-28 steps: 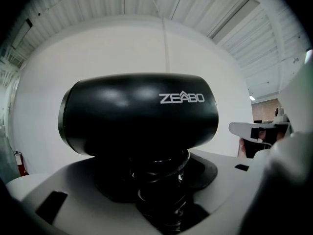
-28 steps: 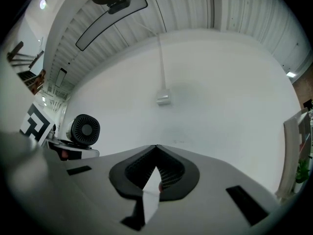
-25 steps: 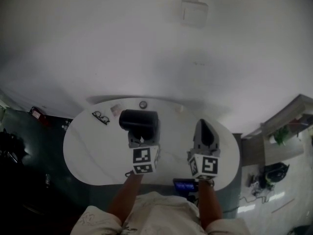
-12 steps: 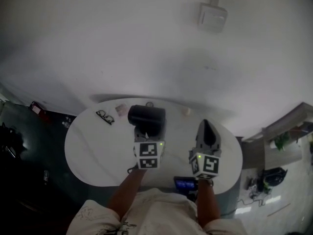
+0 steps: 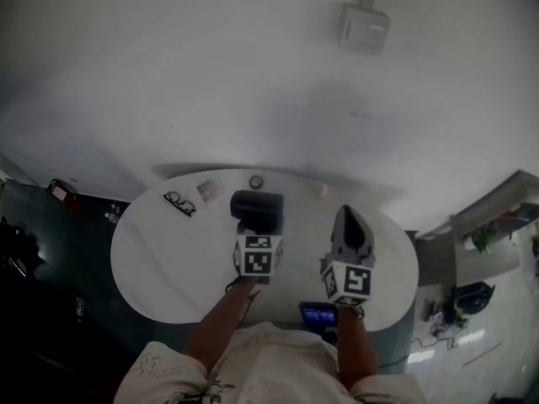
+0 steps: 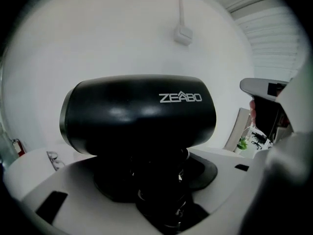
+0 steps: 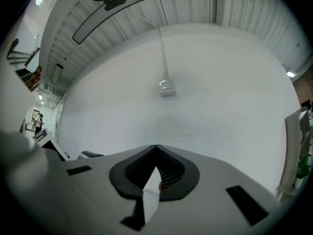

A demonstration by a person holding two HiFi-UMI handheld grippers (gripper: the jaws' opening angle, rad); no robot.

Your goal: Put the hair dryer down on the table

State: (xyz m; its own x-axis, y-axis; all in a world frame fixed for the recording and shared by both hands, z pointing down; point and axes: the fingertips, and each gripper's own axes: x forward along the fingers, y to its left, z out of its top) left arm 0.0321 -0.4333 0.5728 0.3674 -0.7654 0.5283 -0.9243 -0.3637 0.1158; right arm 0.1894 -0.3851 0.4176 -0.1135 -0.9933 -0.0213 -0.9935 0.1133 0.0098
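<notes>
Black hair dryer (image 6: 137, 114) w/ ZEABO logo (image 6: 180, 97) readable only in left gripper view.

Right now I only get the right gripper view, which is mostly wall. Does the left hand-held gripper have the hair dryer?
Observer: Yes. The left hand-held gripper is shut on the handle of the black hair dryer.
Operator: Is there table under it?
Observer: The head view shows it over the far middle of a white oval table. I can't tell whether it touches the top.
</notes>
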